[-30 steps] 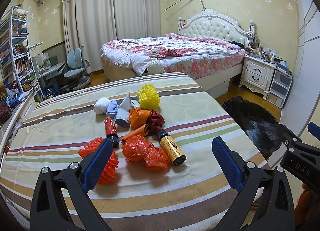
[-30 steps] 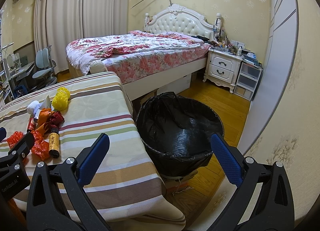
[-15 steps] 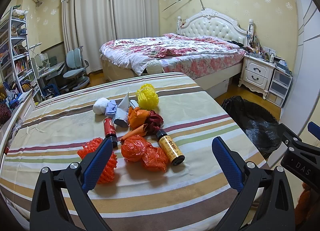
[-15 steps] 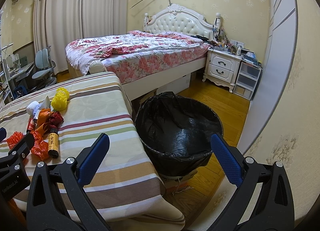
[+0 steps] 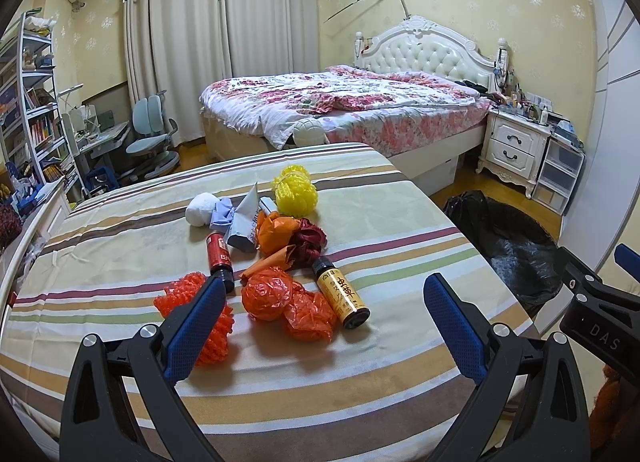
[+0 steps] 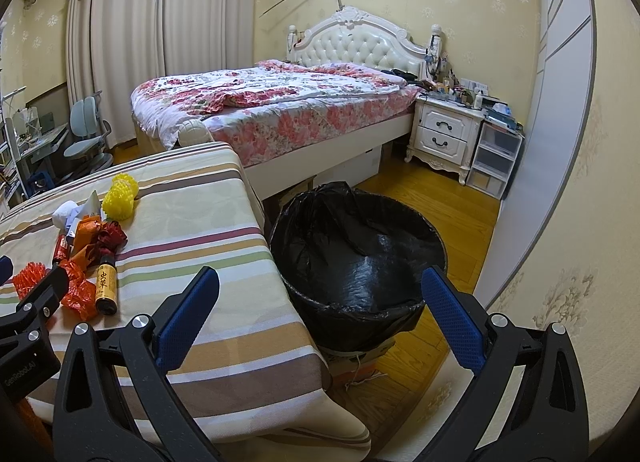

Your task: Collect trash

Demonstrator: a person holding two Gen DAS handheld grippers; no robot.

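Left tongs (image 5: 324,316): released, above trash pile (image 5: 280,262)
Right tongs (image 6: 320,312): released, over bin (image 6: 360,250)
Table (image 5: 400,221): beside bin

Floral bed (image 5: 344,109), white nightstand (image 6: 444,133)

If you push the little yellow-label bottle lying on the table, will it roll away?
Probably. The yellow-label bottle is round and lies on its side, so a sideways push would likely roll it. The soft striped tablecloth may slow it.
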